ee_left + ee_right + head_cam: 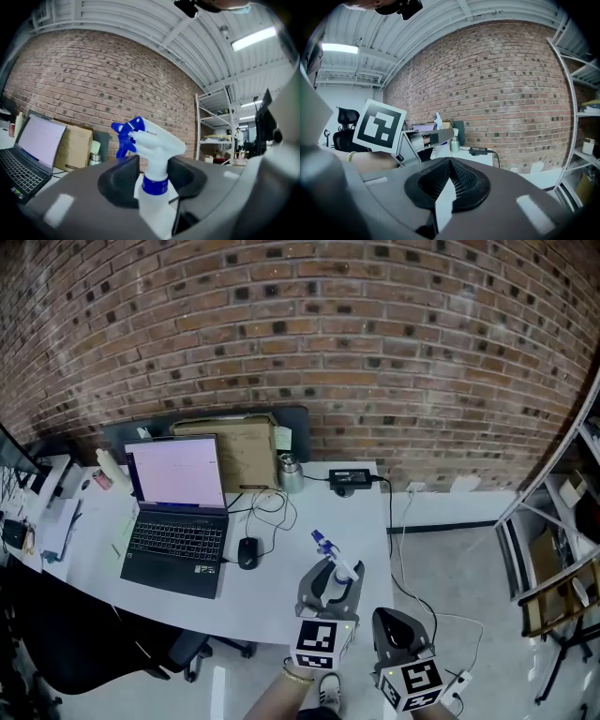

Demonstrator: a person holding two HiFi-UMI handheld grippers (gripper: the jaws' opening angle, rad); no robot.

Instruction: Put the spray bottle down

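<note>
A white spray bottle with a blue nozzle and blue collar stands upright on the white table, close to its near right corner. My left gripper is level around the bottle, one jaw on each side of it. In the left gripper view the bottle fills the space between the dark pads, and a thin dark gap shows on its right side; the left gripper is open. My right gripper hangs off the table's right edge, shut and empty, its pads meeting.
An open laptop with a mouse and cables sits left of the bottle. A cardboard box, a metal tumbler and a power adapter line the brick wall. Metal shelving stands at the right, an office chair below the table.
</note>
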